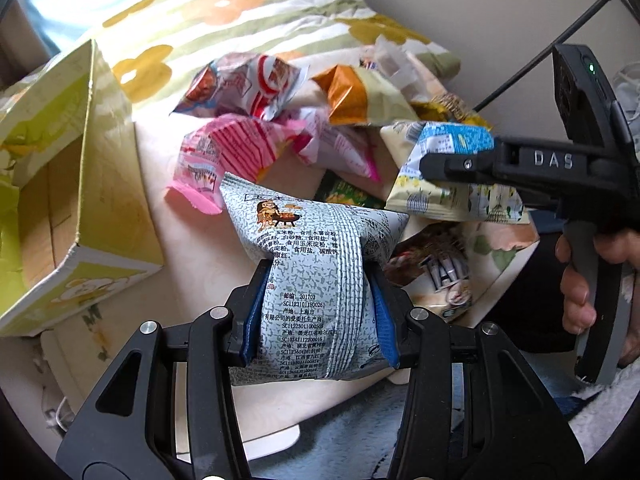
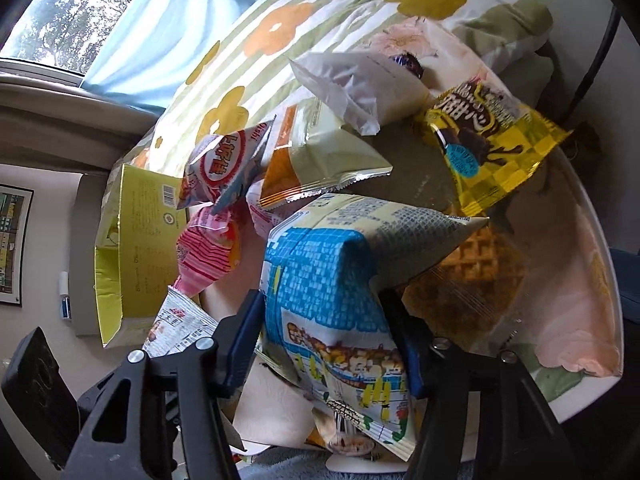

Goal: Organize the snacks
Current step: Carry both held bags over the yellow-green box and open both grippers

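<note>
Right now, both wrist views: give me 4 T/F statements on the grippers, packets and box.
1. The left gripper is shut on the grey packet. True.
2. The right gripper is empty. False: its pads press on the blue packet.
3. The yellow box is open. True.
4. The pink packet is inside the box. False: it lies outside, in the pile beside it.
</note>
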`<state>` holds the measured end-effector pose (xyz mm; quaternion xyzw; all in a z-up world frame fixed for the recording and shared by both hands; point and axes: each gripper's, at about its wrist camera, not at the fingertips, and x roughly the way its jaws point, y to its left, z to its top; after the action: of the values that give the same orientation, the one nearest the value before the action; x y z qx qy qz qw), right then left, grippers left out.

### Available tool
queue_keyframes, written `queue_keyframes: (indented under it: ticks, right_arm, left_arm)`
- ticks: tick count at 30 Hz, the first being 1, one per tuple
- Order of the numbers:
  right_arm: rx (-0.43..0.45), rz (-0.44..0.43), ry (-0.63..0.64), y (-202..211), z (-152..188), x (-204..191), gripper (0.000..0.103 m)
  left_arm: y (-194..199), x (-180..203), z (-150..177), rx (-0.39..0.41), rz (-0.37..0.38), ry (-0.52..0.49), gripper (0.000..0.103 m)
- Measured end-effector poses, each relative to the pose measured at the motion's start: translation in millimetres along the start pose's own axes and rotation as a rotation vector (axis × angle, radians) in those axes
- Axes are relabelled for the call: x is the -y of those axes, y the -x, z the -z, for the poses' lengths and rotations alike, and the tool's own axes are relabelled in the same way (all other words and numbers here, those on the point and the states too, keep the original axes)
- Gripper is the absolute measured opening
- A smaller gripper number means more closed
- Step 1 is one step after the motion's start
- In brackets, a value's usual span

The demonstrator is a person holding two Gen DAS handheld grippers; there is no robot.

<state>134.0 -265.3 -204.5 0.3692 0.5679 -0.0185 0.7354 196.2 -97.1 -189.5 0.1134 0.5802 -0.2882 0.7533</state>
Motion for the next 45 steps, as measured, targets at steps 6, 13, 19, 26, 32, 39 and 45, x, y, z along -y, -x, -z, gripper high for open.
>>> queue_keyframes:
  ticks: [6, 13, 19, 26, 32, 39, 45]
  right_arm:
    - [0.066, 0.006, 0.016, 28, 7, -5, 0.052]
    - [0.199, 0.015, 0.011, 51, 20, -41, 0.05]
    - [0.288, -0.004, 0.091, 61, 20, -102, 0.05]
    - [0.316, -0.074, 0.215, 50, 14, -185, 0.05]
    - [0.292, -0.128, 0.325, 18, 11, -256, 0.05]
    - [0.21, -0.143, 0.421, -42, 18, -318, 0.05]
    - [0.146, -0.101, 0.519, -87, 26, -345, 0.05]
  left_arm:
    - [13, -7, -1, 0.058, 0.035, -0.025, 0.042]
    - [51, -40, -4, 0.153, 0.07, -0.061, 0.042]
    - [89, -90, -4, 0.24, 0.055, -0.034, 0.042]
    - [120, -169, 1, 0.304, -0.015, 0.053, 0.042]
    - [134, -239, 12, 0.326, -0.074, 0.141, 0.042]
    - [130, -320, 11, 0.312, -0.118, 0.252, 0.042]
    - [104, -359, -12, 0.281, -0.145, 0.317, 0.042]
